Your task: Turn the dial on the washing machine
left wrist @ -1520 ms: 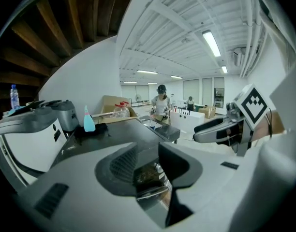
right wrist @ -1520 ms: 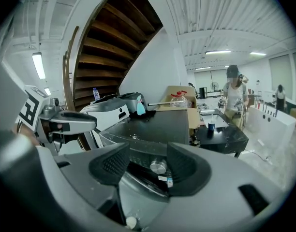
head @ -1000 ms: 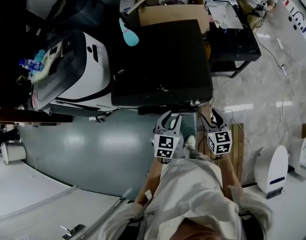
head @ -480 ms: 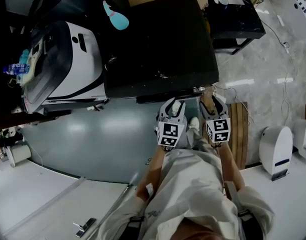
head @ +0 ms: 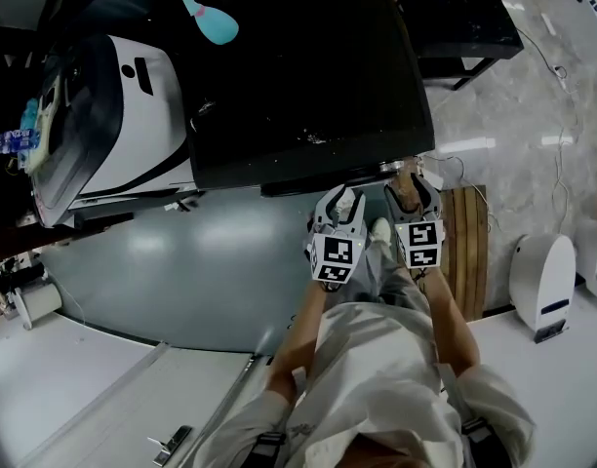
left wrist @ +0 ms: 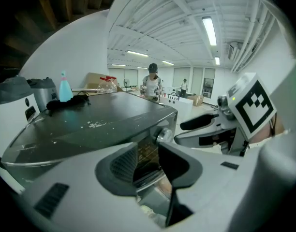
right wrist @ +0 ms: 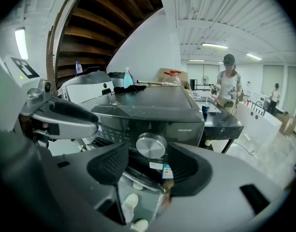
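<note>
right of the dial [right wrist: 151,145], illegible lettering [right wrist: 188,129].

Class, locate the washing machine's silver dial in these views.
Right gripper view, centre: the dial sits on the front panel of the black washing machine, above a small white sticker.

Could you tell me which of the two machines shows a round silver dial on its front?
The dark machine, standing right of the white machine in the head view, carries the dial.
</note>
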